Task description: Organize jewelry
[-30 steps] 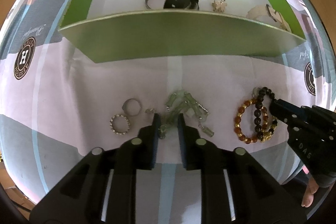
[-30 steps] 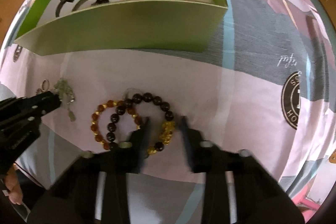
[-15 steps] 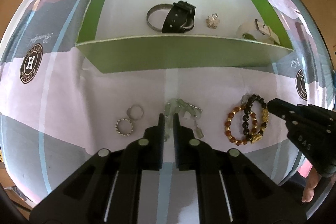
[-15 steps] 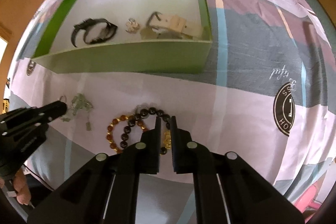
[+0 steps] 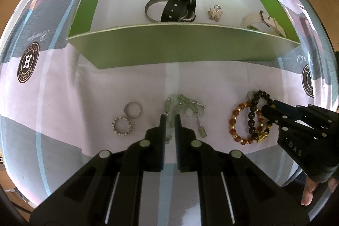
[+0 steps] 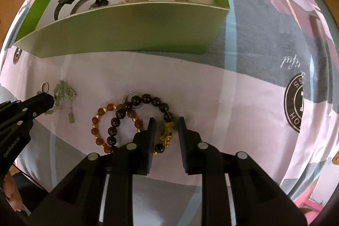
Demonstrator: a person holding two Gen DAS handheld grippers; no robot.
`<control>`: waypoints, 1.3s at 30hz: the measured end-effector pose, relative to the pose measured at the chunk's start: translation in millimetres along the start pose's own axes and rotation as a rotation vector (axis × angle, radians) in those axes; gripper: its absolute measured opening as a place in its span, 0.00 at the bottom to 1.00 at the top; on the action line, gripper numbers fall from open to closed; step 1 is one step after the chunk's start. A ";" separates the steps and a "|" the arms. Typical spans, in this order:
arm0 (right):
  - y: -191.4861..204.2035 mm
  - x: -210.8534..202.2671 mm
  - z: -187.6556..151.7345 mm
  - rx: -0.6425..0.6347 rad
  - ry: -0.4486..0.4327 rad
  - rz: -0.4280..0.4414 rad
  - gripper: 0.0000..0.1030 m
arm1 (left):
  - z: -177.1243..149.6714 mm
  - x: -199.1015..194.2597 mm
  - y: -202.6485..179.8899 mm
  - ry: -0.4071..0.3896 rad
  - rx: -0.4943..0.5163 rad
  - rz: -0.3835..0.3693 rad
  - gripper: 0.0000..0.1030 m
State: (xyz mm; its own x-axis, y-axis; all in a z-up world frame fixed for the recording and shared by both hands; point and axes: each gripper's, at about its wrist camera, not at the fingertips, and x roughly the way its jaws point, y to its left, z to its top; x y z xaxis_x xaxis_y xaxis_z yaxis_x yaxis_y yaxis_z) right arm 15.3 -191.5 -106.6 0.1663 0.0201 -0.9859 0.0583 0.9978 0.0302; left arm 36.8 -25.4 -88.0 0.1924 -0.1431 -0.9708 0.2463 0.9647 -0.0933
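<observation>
Bedsheet [image 5: 63,99], pink and grey, round "H" crest badges with partly readable lettering, script word too warped to read. Green box [image 5: 180,50] at the sheet's far side, holding black strap, metal bangle, beige strap, small charm. Right gripper [image 6: 165,127], marked "DAS", jaws have just been opening, now apart, straddling the gold charm of the dark bead bracelet [image 6: 146,100]; amber bead bracelet [image 6: 99,126] overlaps it. Left gripper [image 5: 170,122], marked "GenRobot.AI", jaws nearly together on the pale green bracelet [image 5: 182,104]. Two rings [image 5: 127,118] left of it.
</observation>
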 end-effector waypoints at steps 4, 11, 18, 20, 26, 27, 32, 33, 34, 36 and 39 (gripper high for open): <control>8.3 -4.3 -10.4 0.012 -0.002 0.026 0.10 | 2.0 2.6 -0.3 0.001 -0.004 -0.001 0.07; -9.8 -30.3 -10.7 0.041 -0.057 0.090 0.10 | 3.7 -11.5 7.7 -0.040 -0.022 -0.021 0.07; -16.7 -65.2 -11.0 0.039 -0.158 0.141 0.10 | 3.1 -41.1 12.1 -0.124 -0.027 -0.061 0.07; -20.5 -68.8 -10.7 0.038 -0.177 0.143 0.10 | 1.6 -50.4 11.0 -0.150 -0.022 -0.072 0.07; -12.0 -67.8 -12.6 0.022 -0.179 0.140 0.10 | -2.2 -35.9 -0.3 -0.097 0.014 -0.033 0.14; -6.9 -67.0 -10.1 0.022 -0.176 0.138 0.10 | -1.5 -29.2 -1.9 -0.076 0.015 -0.022 0.31; -5.0 -62.6 -11.3 0.018 -0.160 0.132 0.10 | -2.5 -12.9 -0.4 -0.024 0.012 0.018 0.40; -4.6 -61.5 -11.5 0.016 -0.158 0.128 0.10 | -2.7 -10.6 0.4 -0.013 0.008 0.016 0.39; -4.5 -60.7 -11.8 0.015 -0.157 0.125 0.10 | -3.3 -7.4 1.1 0.001 0.004 0.013 0.39; -4.9 -59.2 -12.2 0.015 -0.152 0.122 0.10 | -3.8 -2.7 1.6 0.019 0.001 0.012 0.39; -4.6 -58.4 -12.8 0.014 -0.151 0.118 0.10 | -3.5 8.0 0.4 0.050 0.001 0.014 0.39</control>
State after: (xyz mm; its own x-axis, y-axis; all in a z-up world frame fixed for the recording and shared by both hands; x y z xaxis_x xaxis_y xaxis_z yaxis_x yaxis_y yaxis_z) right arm -7.3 -196.4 -51.2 0.3184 0.1264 -0.9395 0.0429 0.9881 0.1475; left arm 35.1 -25.3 -96.6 0.1482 -0.1186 -0.9818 0.2449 0.9663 -0.0798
